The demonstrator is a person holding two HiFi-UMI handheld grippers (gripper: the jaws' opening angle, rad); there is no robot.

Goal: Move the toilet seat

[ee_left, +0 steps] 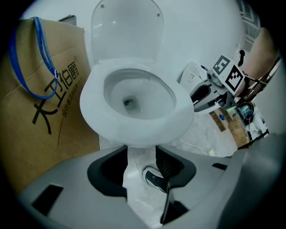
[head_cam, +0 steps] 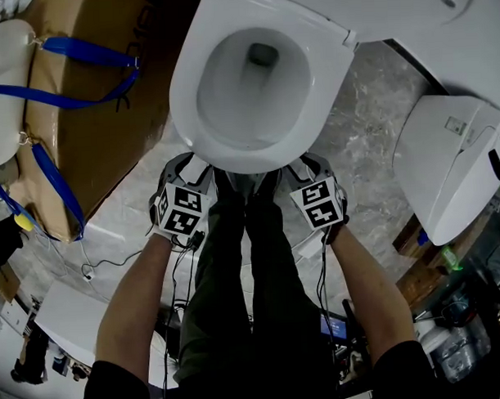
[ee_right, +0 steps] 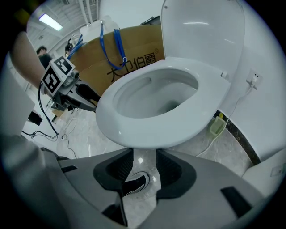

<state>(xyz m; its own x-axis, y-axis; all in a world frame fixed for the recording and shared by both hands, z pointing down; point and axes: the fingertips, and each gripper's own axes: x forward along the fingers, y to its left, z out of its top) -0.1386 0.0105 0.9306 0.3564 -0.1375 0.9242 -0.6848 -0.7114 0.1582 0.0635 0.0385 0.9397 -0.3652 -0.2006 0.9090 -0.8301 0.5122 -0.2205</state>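
Our left tongs (ee_left: pixel 141 155) and right tongs (ee_right: pixel 145 164) both sit wide open, empty, by the near edge of the toilet seat (head_cam: pixel 322 102).

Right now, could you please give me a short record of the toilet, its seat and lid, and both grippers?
seat: toilet seat lies down on the bowl; nothing grips it
lid: lid is raised upright behind the seat
left gripper: left gripper open, empty, low before the seat's front edge
right gripper: right gripper open, empty, low before the same edge
beside toilet: cardboard box with blue straps, on the person's left
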